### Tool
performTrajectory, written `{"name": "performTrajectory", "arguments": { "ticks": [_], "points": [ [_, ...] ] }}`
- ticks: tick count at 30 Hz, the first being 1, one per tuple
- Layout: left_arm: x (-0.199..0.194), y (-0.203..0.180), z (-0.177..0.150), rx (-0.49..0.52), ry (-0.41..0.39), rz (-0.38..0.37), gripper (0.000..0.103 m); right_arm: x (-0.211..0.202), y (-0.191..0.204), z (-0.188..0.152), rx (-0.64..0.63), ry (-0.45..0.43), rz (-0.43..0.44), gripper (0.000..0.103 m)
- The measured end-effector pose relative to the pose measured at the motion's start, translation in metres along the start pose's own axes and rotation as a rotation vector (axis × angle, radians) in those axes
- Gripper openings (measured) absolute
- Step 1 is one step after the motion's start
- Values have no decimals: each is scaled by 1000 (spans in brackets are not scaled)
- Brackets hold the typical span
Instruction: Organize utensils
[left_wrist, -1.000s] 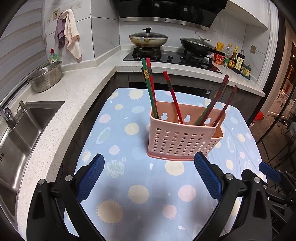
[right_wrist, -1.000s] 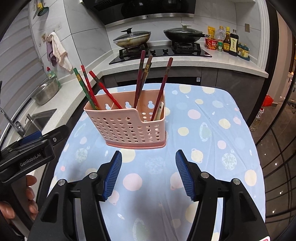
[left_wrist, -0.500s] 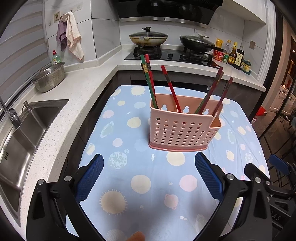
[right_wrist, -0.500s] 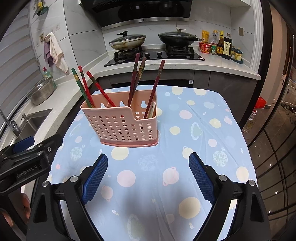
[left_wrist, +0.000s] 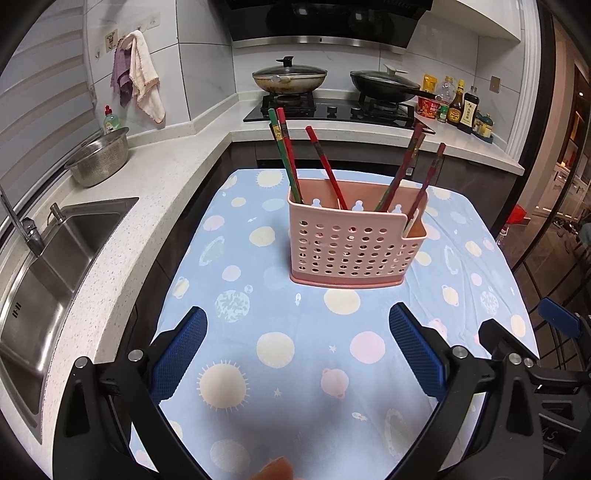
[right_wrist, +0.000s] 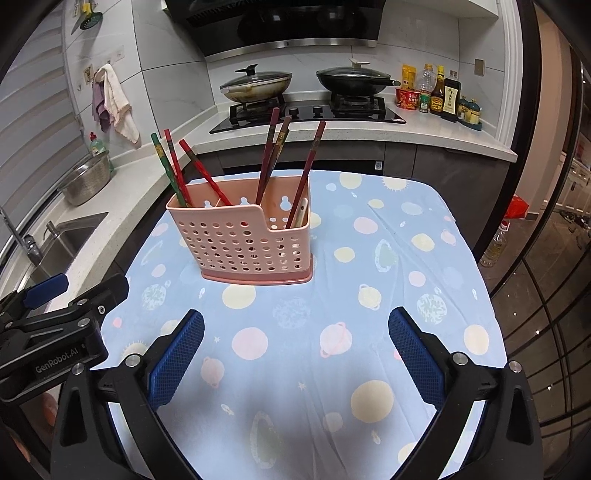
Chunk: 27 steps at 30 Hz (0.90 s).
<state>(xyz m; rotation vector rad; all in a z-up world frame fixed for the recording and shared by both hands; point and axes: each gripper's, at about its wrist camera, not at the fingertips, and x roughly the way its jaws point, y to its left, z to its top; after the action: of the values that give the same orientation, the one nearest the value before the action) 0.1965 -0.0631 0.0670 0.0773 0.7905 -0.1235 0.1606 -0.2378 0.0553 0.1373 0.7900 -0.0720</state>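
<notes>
A pink perforated utensil holder (left_wrist: 351, 243) stands upright on the blue dotted tablecloth (left_wrist: 280, 343); it also shows in the right wrist view (right_wrist: 247, 243). Several red and green chopsticks (left_wrist: 286, 155) lean in its left compartment and several dark red ones (left_wrist: 402, 170) in its right part; the right wrist view shows them too (right_wrist: 173, 166). My left gripper (left_wrist: 299, 350) is open and empty, well short of the holder. My right gripper (right_wrist: 295, 350) is open and empty, also short of it.
A steel sink (left_wrist: 48, 258) and colander (left_wrist: 99, 158) are on the counter to the left. A stove with two pans (left_wrist: 291, 77) and sauce bottles (left_wrist: 458, 107) stand behind. The table's right edge drops to the floor.
Both grippers have drawn back from the holder and risen. The right gripper's jaws have opened wider. The holder and chopsticks have not moved.
</notes>
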Motion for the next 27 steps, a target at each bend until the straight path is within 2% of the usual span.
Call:
{"name": "performTrajectory", "arguments": {
  "ticks": [27],
  "points": [
    [-12, 0, -16, -14, 2, 33, 95, -8, 4, -16, -28, 10, -16, 96]
  ]
}}
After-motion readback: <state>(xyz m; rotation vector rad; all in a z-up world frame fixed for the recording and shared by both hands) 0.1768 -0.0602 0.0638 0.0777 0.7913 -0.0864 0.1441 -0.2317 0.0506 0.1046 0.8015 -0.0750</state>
